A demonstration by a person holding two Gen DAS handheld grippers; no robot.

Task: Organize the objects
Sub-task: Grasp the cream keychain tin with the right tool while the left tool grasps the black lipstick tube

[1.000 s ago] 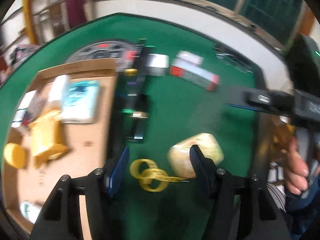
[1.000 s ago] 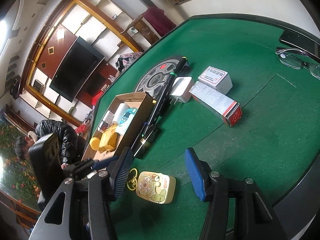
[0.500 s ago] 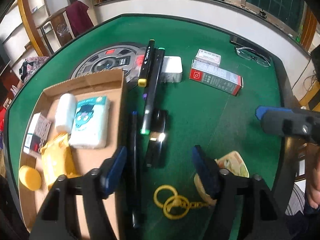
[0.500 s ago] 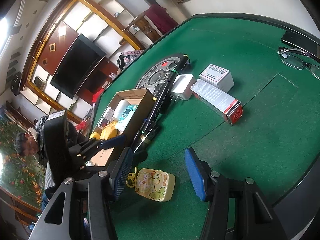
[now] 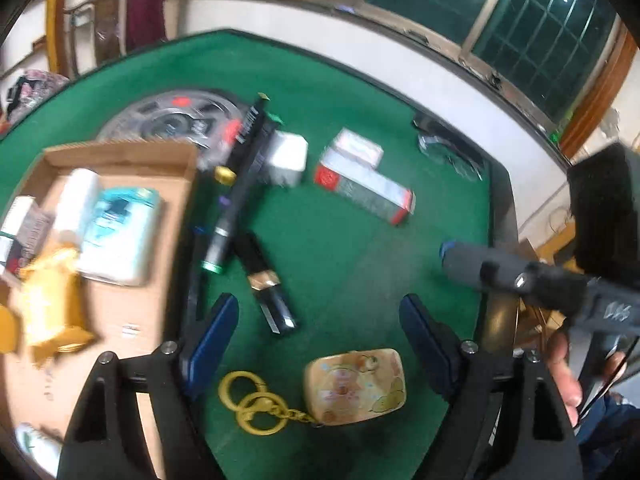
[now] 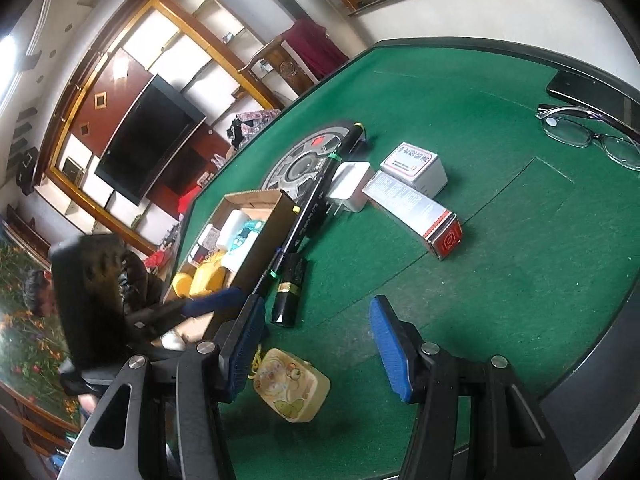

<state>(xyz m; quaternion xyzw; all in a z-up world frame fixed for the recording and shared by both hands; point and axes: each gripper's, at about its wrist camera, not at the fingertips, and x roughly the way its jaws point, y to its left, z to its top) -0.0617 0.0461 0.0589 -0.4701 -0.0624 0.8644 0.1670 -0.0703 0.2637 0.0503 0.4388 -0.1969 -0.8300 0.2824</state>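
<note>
A cream cartoon-print case (image 5: 354,386) with yellow key rings (image 5: 252,402) lies on the green felt table (image 5: 340,260). My left gripper (image 5: 318,304) hangs over it with its jaws opening. The case sits low between the fingers, and neither pad touches it. My right gripper (image 6: 316,308) stands open with nothing between its fingers, and the same case (image 6: 292,386) lies just under its left finger. An open cardboard box (image 5: 120,152) at the left holds a tissue pack, a white tube and yellow items.
A black tube (image 5: 268,284) and long markers (image 5: 240,184) lie beside the box. Behind them are a white charger (image 5: 288,156) and a red-ended carton (image 5: 364,188). Glasses (image 6: 588,132) and a phone (image 6: 580,88) rest at the far edge. A person sits beyond the table.
The left gripper's jaws have spread wider and its view has shifted, so the case now shows whole between the fingers. The right gripper has kept still.
</note>
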